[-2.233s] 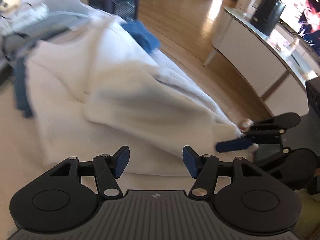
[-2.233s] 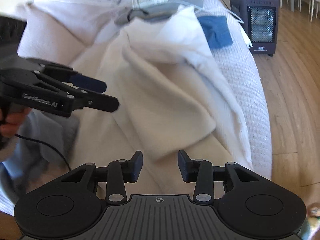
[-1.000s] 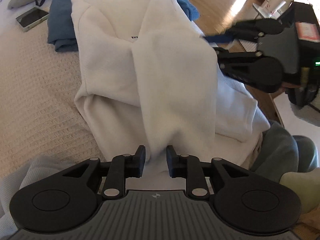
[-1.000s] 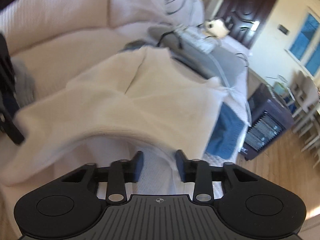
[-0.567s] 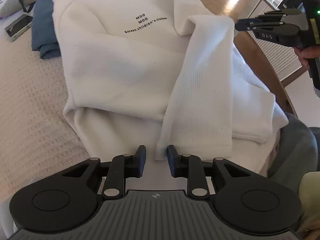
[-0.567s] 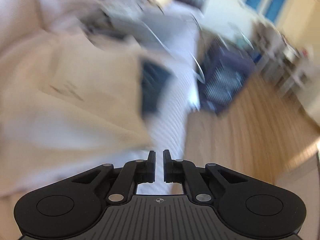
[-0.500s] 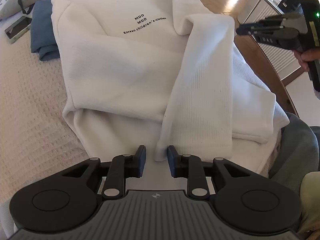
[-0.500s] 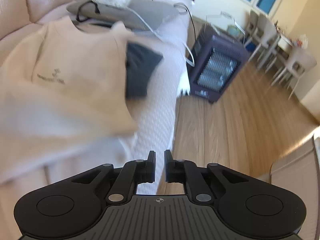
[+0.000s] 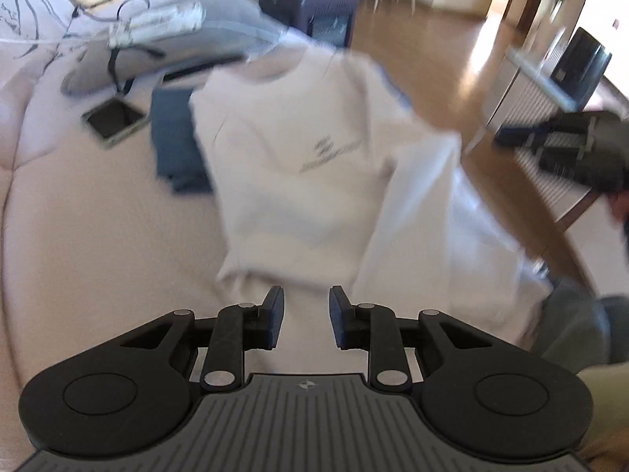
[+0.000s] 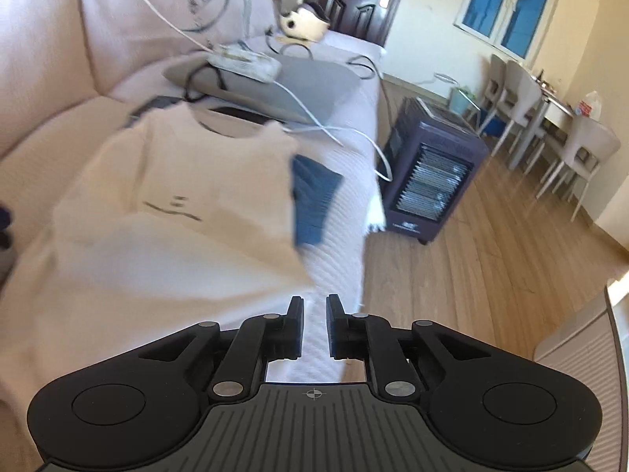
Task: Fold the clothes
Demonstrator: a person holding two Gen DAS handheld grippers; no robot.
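Left wrist view: the white sweatshirt (image 9: pixel 314 165) is seen lying on the sofa (image 9: pixel 78 236), beside the blue garment (image 9: pixel 177 145); the hem has been let go by the left hand-held gripper (image 9: pixel 306 316), now released; the right hand-held gripper (image 10: pixel 314 322), empty, is opening; a sleeve fold seems done.

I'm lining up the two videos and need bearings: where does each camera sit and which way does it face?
Left wrist: sits on the left gripper, looking down across the white sweatshirt on the sofa; the right gripper and a hand show at right.
Right wrist: sits on the right gripper, its jaws opening with nothing between, facing along the sofa toward the heater.
Shared: sweatshirt, blue garment, heater.
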